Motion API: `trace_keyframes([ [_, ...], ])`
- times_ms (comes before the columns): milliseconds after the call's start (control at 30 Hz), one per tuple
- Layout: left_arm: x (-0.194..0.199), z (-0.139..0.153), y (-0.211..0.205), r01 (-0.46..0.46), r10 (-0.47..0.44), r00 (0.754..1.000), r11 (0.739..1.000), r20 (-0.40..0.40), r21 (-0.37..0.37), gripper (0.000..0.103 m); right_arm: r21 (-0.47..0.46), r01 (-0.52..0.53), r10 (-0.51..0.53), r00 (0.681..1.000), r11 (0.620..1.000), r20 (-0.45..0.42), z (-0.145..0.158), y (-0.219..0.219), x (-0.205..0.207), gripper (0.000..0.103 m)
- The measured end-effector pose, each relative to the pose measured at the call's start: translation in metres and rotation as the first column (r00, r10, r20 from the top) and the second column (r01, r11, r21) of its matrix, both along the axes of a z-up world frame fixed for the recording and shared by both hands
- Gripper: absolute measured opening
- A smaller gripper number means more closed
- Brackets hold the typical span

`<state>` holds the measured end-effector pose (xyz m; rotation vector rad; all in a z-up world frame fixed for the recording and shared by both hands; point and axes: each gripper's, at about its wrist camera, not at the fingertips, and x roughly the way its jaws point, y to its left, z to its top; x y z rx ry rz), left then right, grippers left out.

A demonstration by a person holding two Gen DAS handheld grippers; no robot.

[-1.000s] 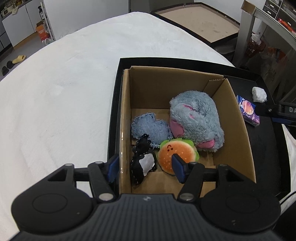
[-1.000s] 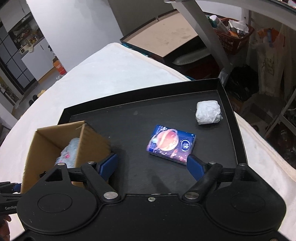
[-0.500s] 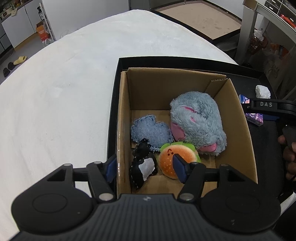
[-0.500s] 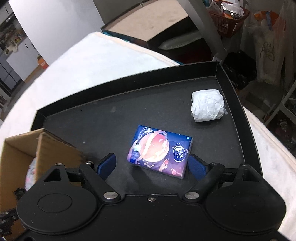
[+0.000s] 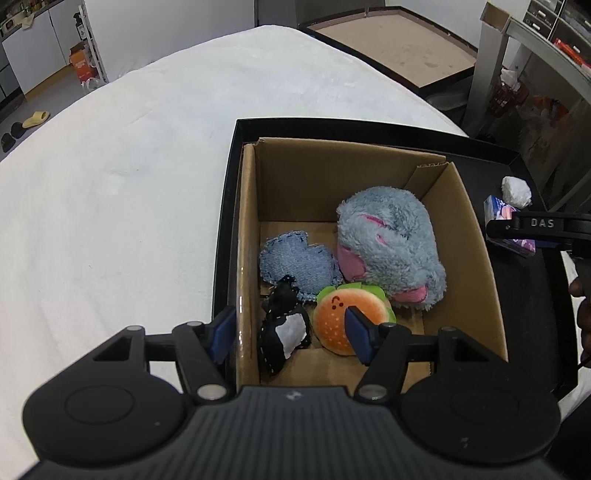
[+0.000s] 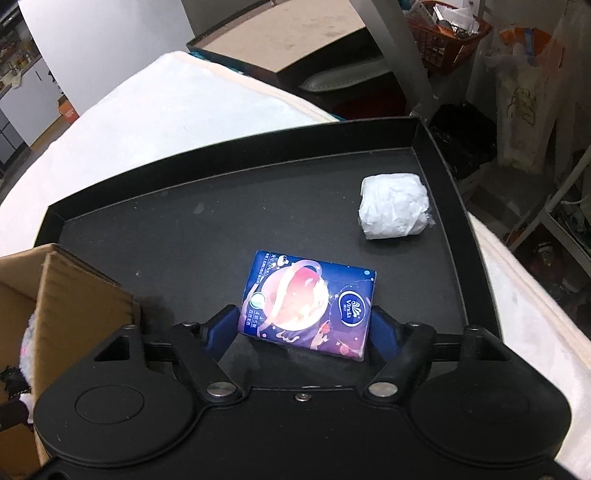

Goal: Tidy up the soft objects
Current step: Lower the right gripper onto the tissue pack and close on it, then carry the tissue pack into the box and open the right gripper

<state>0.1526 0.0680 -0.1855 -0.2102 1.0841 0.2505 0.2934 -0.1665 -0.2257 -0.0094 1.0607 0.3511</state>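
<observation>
A cardboard box (image 5: pixel 476 254) stands on a black tray (image 6: pixel 258 206). It holds a grey-blue plush (image 5: pixel 388 243), a denim heart (image 5: pixel 295 262), a burger plush (image 5: pixel 332 317) and a black-and-white soft toy (image 5: pixel 284 332). My left gripper (image 5: pixel 290 334) is open and empty above the box's near left corner. My right gripper (image 6: pixel 306 326) is open, its blue pads on either side of a purple tissue pack (image 6: pixel 310 302) lying on the tray; I cannot tell whether they touch it. A white wrapped bundle (image 6: pixel 393 210) lies farther right.
The tray sits on a white padded surface (image 5: pixel 129 184). The box corner (image 6: pixel 85 295) stands just left of my right gripper. Shelving, bags and a basket (image 6: pixel 450 26) crowd the floor beyond the tray's right side.
My right gripper has moved forward and down, so the tissue pack now sits between its pads. My left gripper has stayed over the box, shifting only slightly.
</observation>
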Motion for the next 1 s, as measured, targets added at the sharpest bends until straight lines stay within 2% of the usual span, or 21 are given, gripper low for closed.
trace_keyframes([
  [233, -0.013, 0.008, 0.006, 0.004, -0.003, 0.999, 0.999, 0.052, -0.036, 0.061, 0.033, -0.019, 0.018, 1.0, 0.999, 0.025, 0.03, -0.002, -0.014, 0.073],
  [600, -0.034, 0.01, 0.019, -0.006, 0.015, 0.995, 0.996, 0.095, -0.088, 0.056, 0.077, -0.122, 0.115, 0.989, 0.989, 0.094, 0.083, 0.019, -0.053, 0.073],
  [733, -0.042, 0.009, 0.024, -0.003, 0.015, 0.994, 0.994, 0.107, -0.11, 0.051, 0.08, -0.161, 0.152, 0.983, 0.984, 0.101, 0.093, 0.029, -0.065, 0.073],
  [1000, -0.055, 0.006, 0.034, 0.005, 0.014, 0.992, 0.989, 0.124, -0.15, 0.032, 0.066, -0.238, 0.23, 0.966, 0.969, 0.117, 0.106, 0.054, -0.084, 0.073],
])
